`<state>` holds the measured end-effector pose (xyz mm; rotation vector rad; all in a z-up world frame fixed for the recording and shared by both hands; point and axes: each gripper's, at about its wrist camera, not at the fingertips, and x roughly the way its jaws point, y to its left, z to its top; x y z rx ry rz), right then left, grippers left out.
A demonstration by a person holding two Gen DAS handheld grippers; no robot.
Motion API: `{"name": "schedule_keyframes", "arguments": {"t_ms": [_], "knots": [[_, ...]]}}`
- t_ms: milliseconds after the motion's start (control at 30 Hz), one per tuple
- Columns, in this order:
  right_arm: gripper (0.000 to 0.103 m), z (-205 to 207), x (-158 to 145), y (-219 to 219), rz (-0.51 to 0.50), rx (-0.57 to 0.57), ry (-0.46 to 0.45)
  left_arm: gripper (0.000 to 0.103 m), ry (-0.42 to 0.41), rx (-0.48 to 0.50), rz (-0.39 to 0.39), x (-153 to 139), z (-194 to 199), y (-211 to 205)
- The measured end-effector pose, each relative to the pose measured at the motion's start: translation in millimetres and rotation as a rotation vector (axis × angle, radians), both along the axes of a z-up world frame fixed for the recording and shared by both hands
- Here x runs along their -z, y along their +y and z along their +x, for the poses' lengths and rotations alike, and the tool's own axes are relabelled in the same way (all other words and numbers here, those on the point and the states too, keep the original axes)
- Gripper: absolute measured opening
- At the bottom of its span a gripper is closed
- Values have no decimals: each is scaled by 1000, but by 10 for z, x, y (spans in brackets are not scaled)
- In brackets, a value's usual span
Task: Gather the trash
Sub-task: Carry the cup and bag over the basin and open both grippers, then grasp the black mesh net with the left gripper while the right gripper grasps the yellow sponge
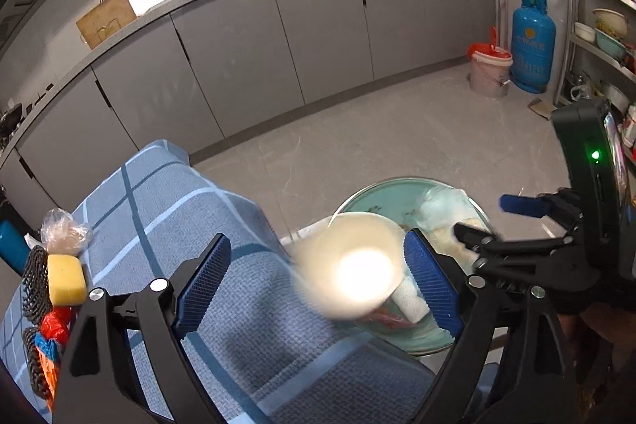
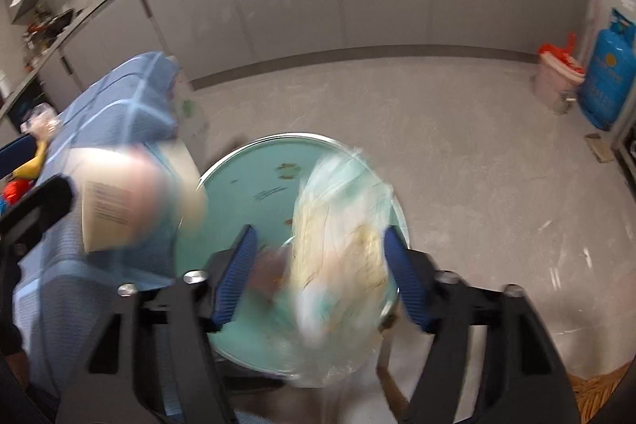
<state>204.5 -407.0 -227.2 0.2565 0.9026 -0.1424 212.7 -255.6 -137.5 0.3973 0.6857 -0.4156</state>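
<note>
A teal basin (image 1: 381, 199) (image 2: 254, 185) sits just off the edge of the blue-clothed table. In it lie a crumpled white tissue (image 1: 411, 302) and a red wrapper (image 1: 387, 318). My left gripper (image 1: 318, 241) is open over the basin's near side. A blurred white paper cup (image 1: 349, 265) (image 2: 119, 209) hangs between its pads, with a clear gap to the left pad. My right gripper (image 2: 320, 231) (image 1: 512, 225) is open above the basin. A clear plastic bag with yellowish scraps (image 2: 342, 257) (image 1: 441, 213) is blurred between its pads, and the left pad stands clear of it.
The blue checked cloth (image 1: 198, 209) carries a yellow sponge (image 1: 65, 279), black scourers (image 1: 33, 285), a small clear bag (image 1: 63, 229) and red and orange wrappers (image 1: 51, 328). Across the grey floor stand grey cabinets (image 1: 318, 26), a bucket lined with red (image 1: 489, 66), a blue gas cylinder (image 1: 532, 46) and a metal shelf (image 1: 596, 38).
</note>
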Motion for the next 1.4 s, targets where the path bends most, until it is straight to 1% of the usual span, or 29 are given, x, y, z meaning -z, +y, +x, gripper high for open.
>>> {"name": "schedule_keyframes", "arguments": {"t_ms": [100,133,200,233,267,467,600,733,1033,1233,1400], "knots": [[67,-67,34,-105,34,44,5,90,9,-18,-9,-25,28,82],[67,-88,51,-138,42,54,6,92,5,-25,-11,-41,27,112],[69,-140,51,-172,57,68,5,92,-5,-36,-9,-69,24,176],[75,-177,37,-178,62,77,-1,92,-4,-43,-10,-78,21,206],[79,-209,22,-178,63,83,-9,92,-3,-47,-11,-86,19,235],[79,-305,-58,-130,107,92,-34,92,-30,-94,-1,-182,-51,487],[79,-304,-154,-12,103,75,-49,93,-69,-138,22,-270,-108,669],[85,-284,-265,181,84,42,-68,94,-112,-194,43,-353,-162,894],[85,-194,-477,716,66,-60,-93,94,-124,-349,39,-464,-151,1622],[85,-165,-599,1207,53,-140,-100,94,-148,-488,38,-524,-203,2330],[85,-83,-672,1694,47,-230,-100,94,-125,-613,48,-473,-203,2934]]}}
